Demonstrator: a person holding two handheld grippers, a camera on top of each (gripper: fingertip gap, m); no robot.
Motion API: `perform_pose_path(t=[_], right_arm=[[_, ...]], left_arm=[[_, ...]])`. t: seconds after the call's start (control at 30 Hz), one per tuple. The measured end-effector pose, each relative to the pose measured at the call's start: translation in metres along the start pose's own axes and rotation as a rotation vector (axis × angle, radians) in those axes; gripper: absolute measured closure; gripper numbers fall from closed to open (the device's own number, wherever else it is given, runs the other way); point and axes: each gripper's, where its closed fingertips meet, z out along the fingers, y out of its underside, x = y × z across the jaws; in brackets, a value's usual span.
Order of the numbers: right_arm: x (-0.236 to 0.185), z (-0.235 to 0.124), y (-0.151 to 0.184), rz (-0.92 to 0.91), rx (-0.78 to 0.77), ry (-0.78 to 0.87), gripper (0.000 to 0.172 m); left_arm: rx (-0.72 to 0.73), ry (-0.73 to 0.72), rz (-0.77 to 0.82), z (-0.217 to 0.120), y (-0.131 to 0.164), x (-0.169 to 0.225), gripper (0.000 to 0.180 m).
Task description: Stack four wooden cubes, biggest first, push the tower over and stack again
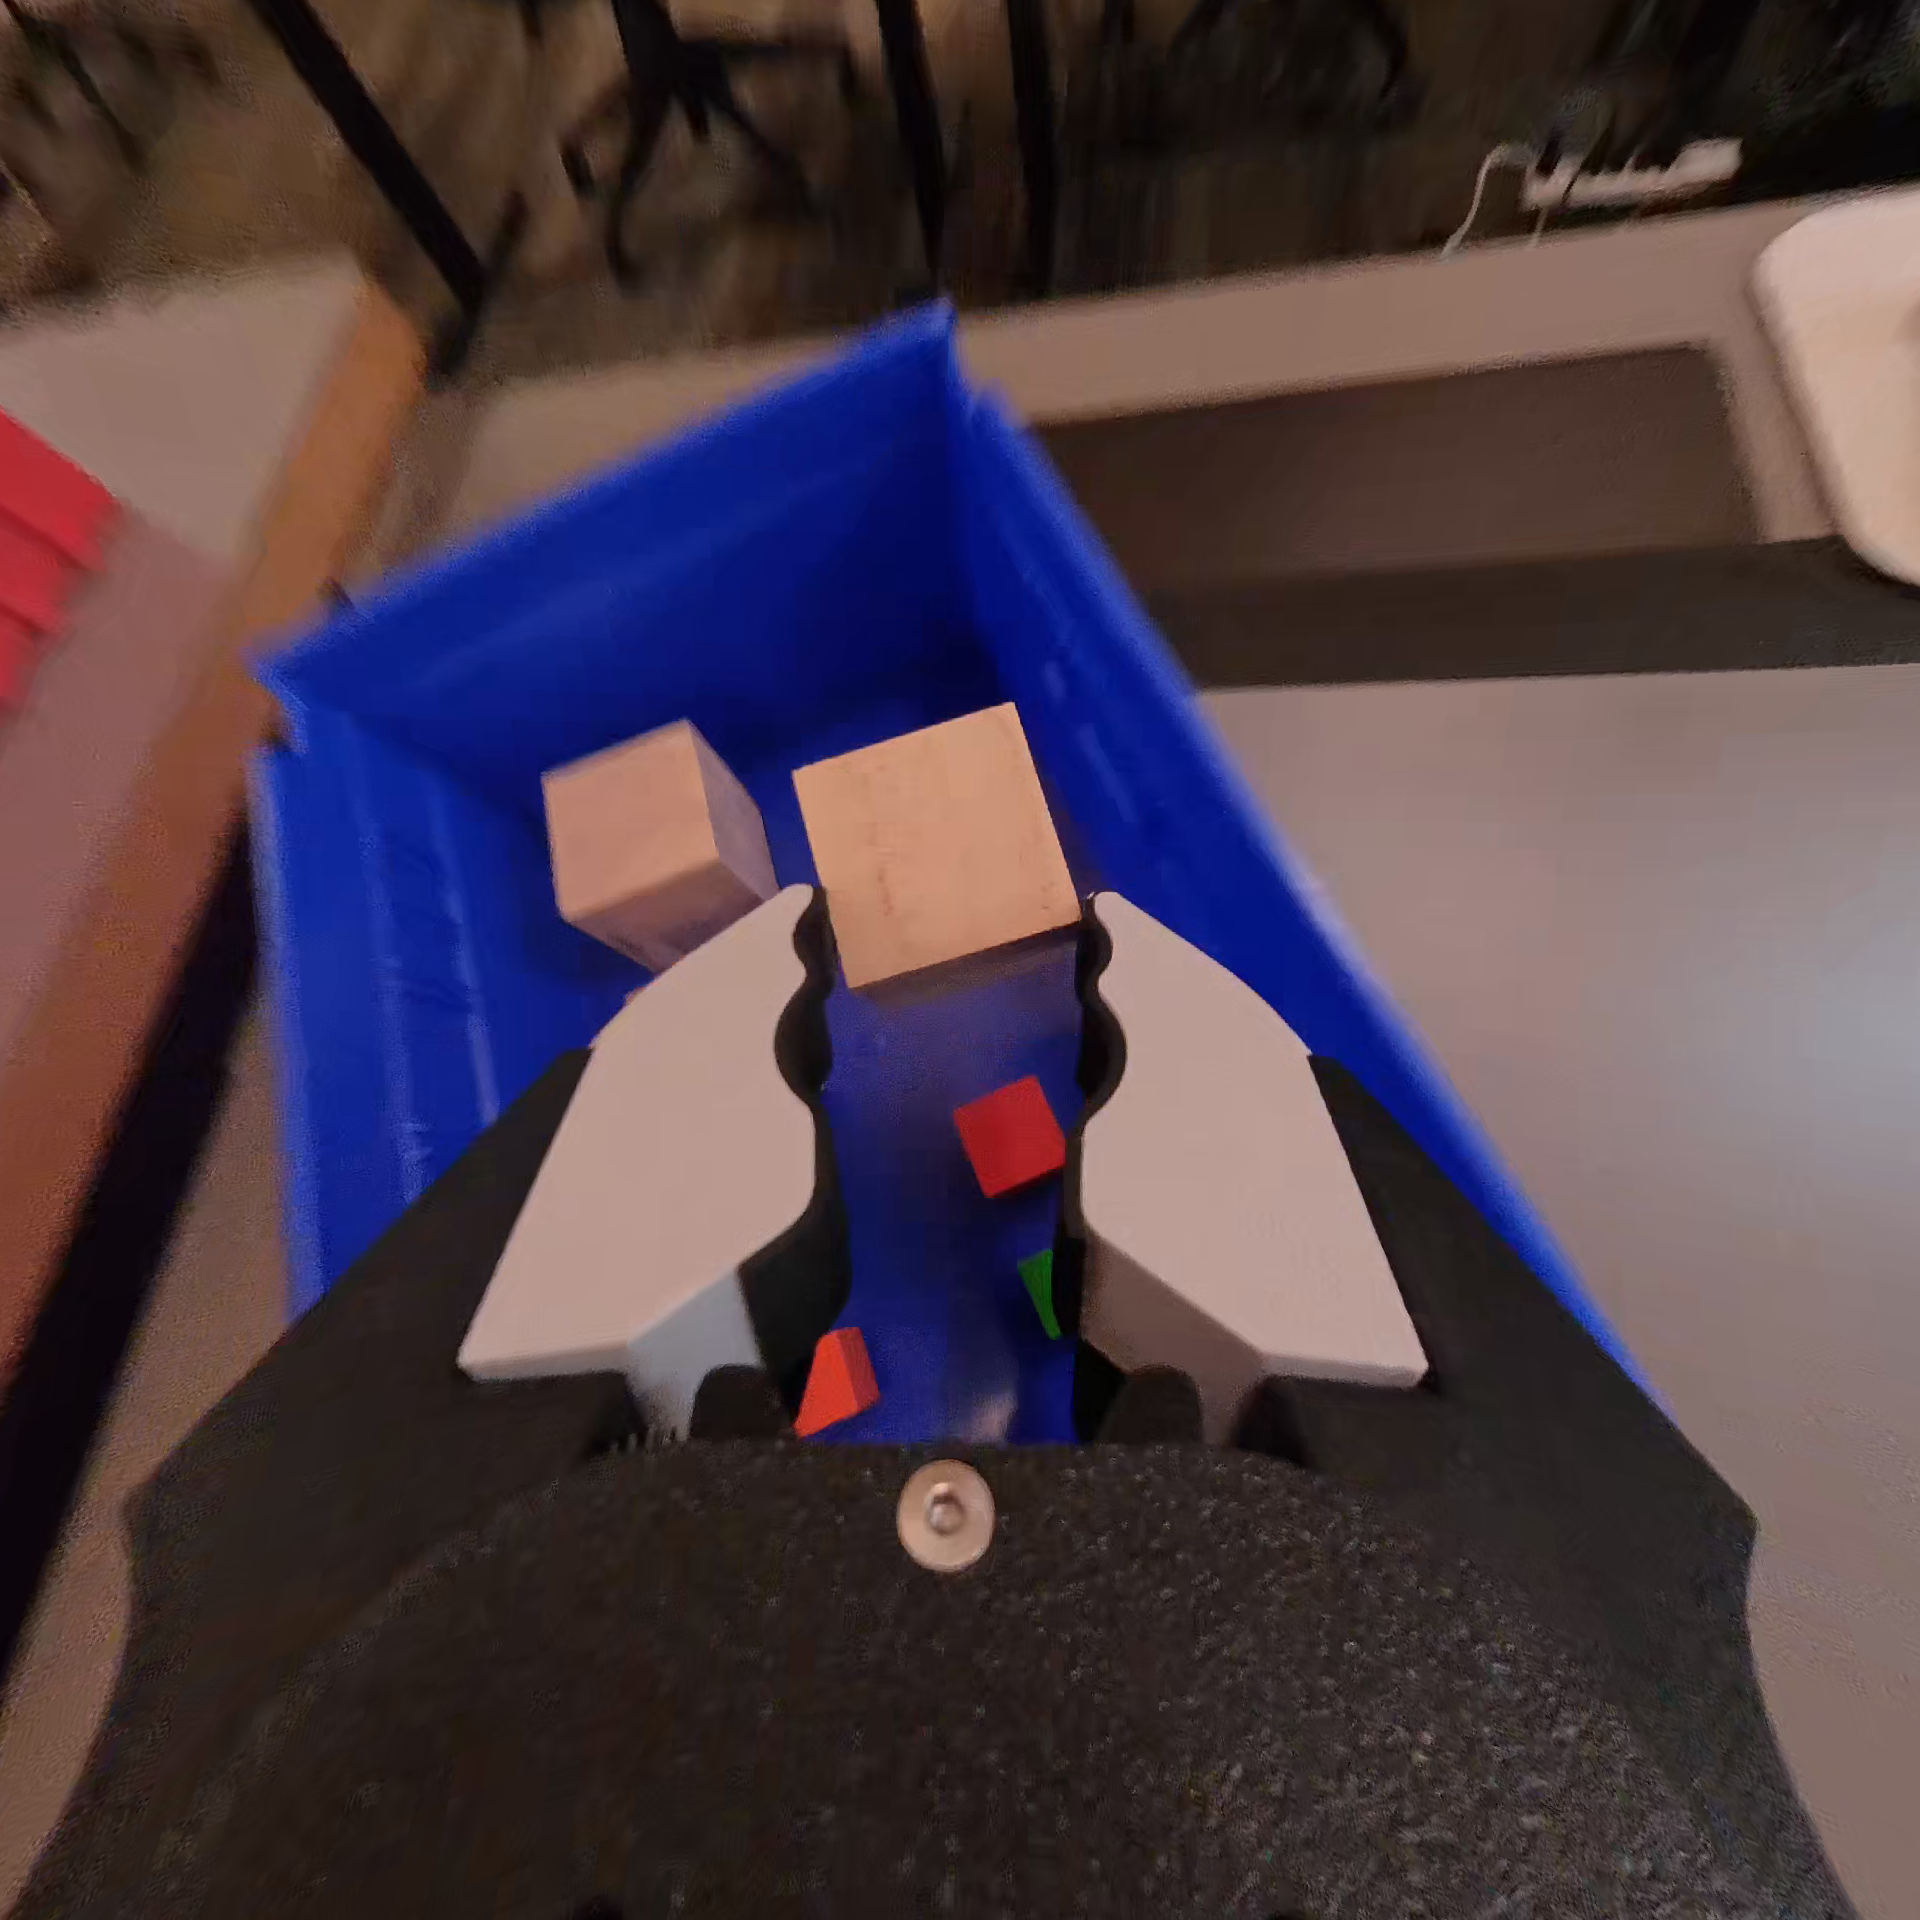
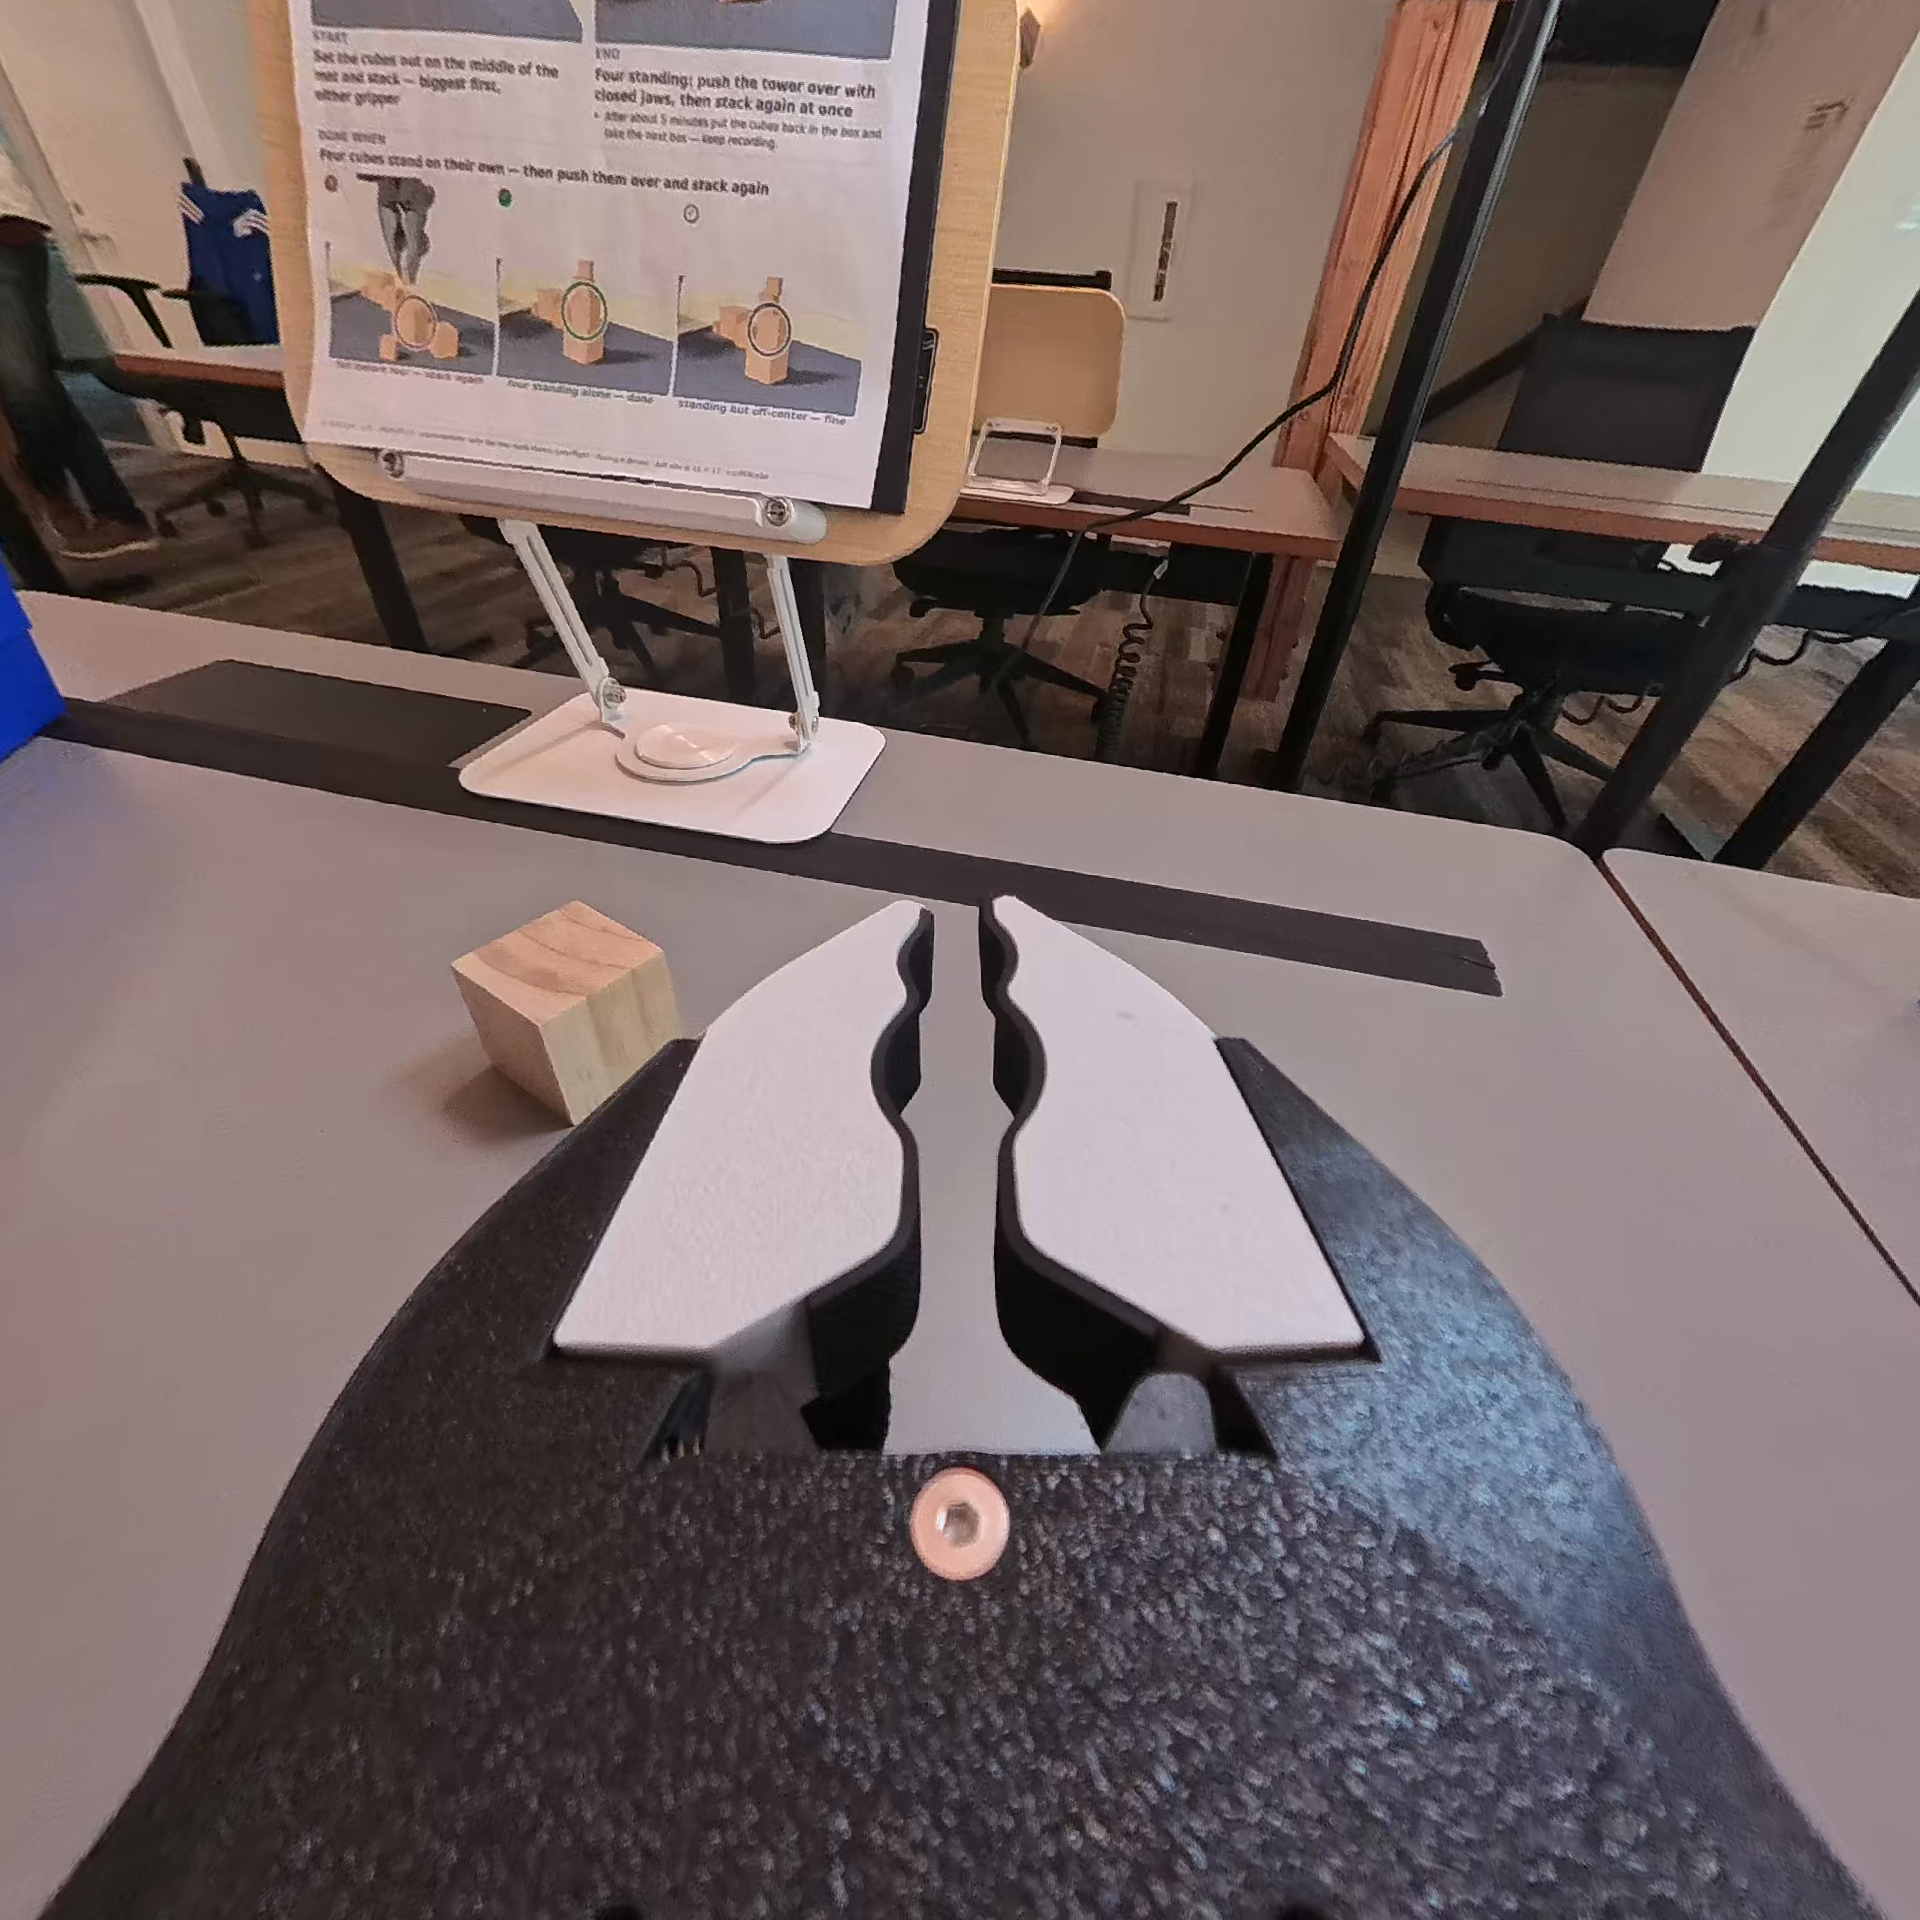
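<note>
In the left wrist view my left gripper (image 1: 951, 899) reaches into a blue bin (image 1: 623, 623). It is shut on a plain wooden cube (image 1: 935, 842), with both fingertips pressed on the cube's sides. A second wooden cube (image 1: 639, 831) lies in the bin just to the left. Between the fingers, on the bin floor, I see a small red cube (image 1: 1008, 1132), a green piece (image 1: 1039, 1294) and an orange-red piece (image 1: 836, 1382). In the right wrist view my right gripper (image 2: 956, 909) hovers over the grey table, its jaws closed to a narrow slit with nothing between them. A wooden cube (image 2: 566, 1003) stands on the table left of its fingers.
A white stand base (image 2: 675, 769) holds up a board with a printed sheet (image 2: 623, 239) behind the right gripper. A black strip (image 2: 1143, 914) crosses the table. The bin's corner (image 2: 21, 675) shows at the far left. A seam to another table (image 2: 1714, 1039) runs at the right. Chairs and desks stand beyond.
</note>
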Motion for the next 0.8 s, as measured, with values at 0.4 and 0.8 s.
perform_pose_path(t=[0.4,0.8], right_arm=[[-0.019,0.004,0.008,-0.043,-0.025,-0.045,0.163],[-0.105,0.004,0.067,-0.247,-0.24,-0.525,0.137]], left_arm=[[0.006,0.744,0.432,-0.111,0.078,0.365,0.136],[-0.085,1.16,0.311,-0.161,0.107,0.446,0.119]])
